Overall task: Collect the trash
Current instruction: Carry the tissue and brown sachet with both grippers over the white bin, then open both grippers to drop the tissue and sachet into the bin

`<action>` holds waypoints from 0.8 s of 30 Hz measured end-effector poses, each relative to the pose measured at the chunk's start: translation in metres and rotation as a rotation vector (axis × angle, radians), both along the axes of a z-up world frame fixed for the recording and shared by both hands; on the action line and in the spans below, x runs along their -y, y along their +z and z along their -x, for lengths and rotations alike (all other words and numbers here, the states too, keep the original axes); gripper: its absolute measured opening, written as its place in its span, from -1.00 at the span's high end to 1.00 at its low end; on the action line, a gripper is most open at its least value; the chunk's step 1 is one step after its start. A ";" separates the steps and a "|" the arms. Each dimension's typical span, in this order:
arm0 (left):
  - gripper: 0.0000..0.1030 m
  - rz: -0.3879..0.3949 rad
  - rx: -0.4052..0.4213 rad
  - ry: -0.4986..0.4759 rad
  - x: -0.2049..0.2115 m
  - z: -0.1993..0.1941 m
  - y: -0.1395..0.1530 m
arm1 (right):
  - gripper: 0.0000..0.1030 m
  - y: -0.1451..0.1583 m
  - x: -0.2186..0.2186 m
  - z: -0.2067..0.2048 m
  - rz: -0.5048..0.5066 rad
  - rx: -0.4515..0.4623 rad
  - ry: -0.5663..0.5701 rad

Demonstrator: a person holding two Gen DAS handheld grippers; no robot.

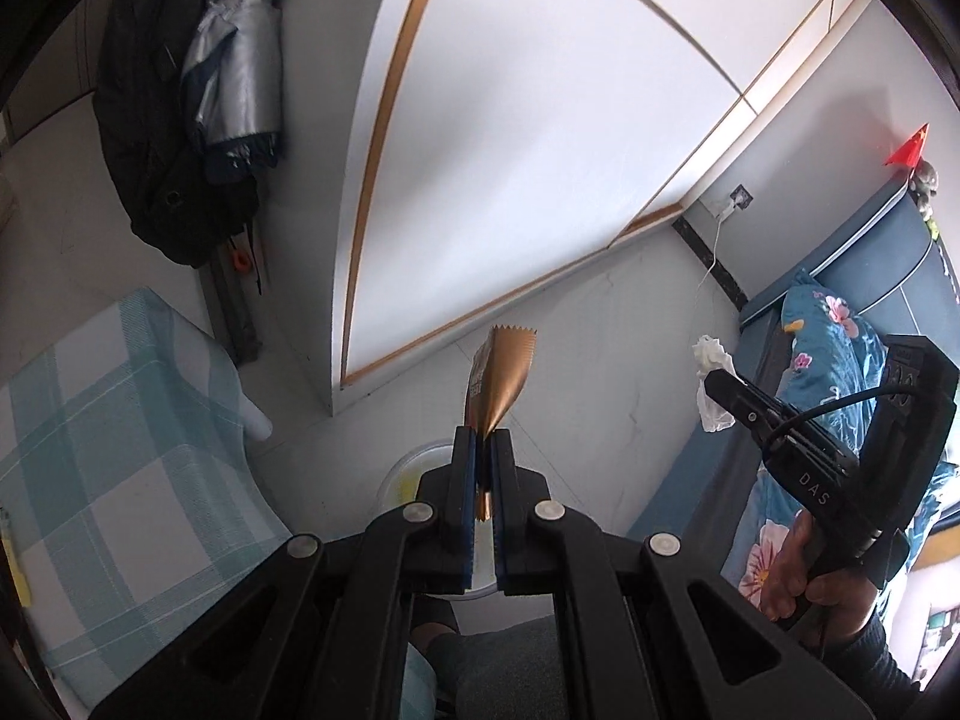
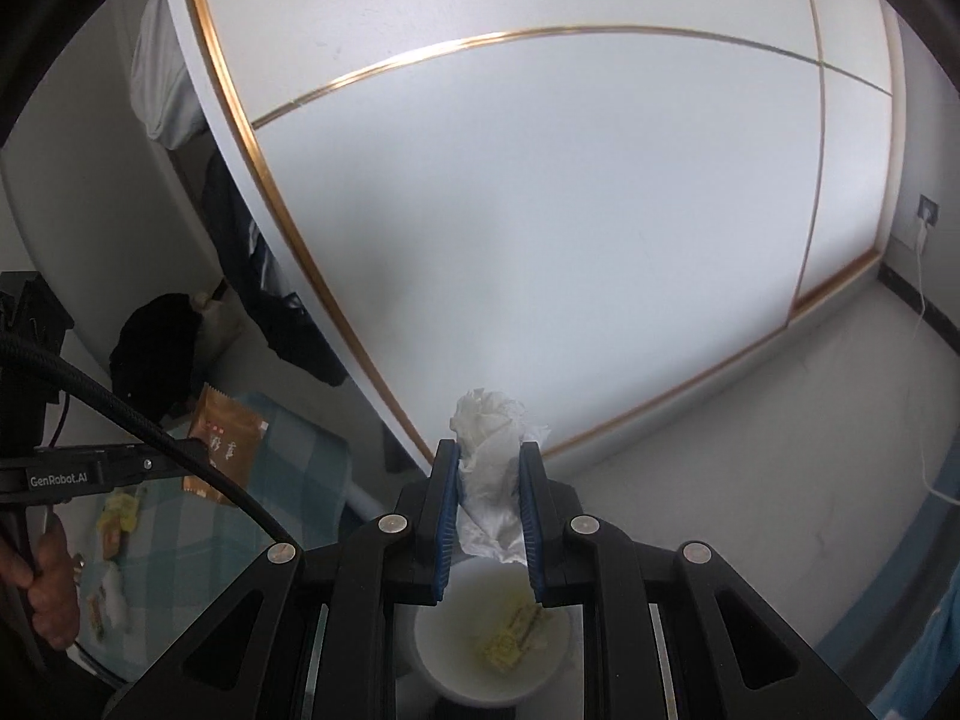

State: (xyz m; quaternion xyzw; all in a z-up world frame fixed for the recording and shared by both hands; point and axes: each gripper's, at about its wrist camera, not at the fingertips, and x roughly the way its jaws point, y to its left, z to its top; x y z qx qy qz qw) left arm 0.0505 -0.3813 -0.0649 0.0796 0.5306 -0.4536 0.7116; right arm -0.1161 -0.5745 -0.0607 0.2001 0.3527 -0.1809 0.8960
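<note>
- The left gripper (image 1: 485,438) is clamped tight on a copper-brown snack wrapper (image 1: 501,375), its blue pads pinching the foil to a narrow waist.
- The wrapper twists above the jaws and fans out to a zigzag-cut top edge; a paler printed panel shows on its left face, and a short tail of foil hangs down between the pads.
- From the right wrist view the same wrapper (image 2: 222,444) shows its flat printed side, brown with small red and white markings that are too small to read.
- The right gripper (image 2: 489,474) is closed on a crumpled white tissue (image 2: 489,480), which bulges above the fingertips and trails a creased flap below them.
- Seen from the left wrist, that tissue (image 1: 711,378) sticks out of the other tool's tip as a white wad.
- Directly under the tissue sits a white bin (image 2: 432,660) with yellowish scraps (image 2: 510,639) at its bottom.
- A table with a blue-and-white checked cloth (image 1: 120,450) lies to the left, carrying a few small wrappers (image 2: 117,519).
</note>
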 end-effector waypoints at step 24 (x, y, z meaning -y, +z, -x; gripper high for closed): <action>0.98 -0.339 -0.280 -0.168 0.065 0.016 -0.160 | 0.62 -0.218 -0.002 -0.040 -0.447 -0.309 0.022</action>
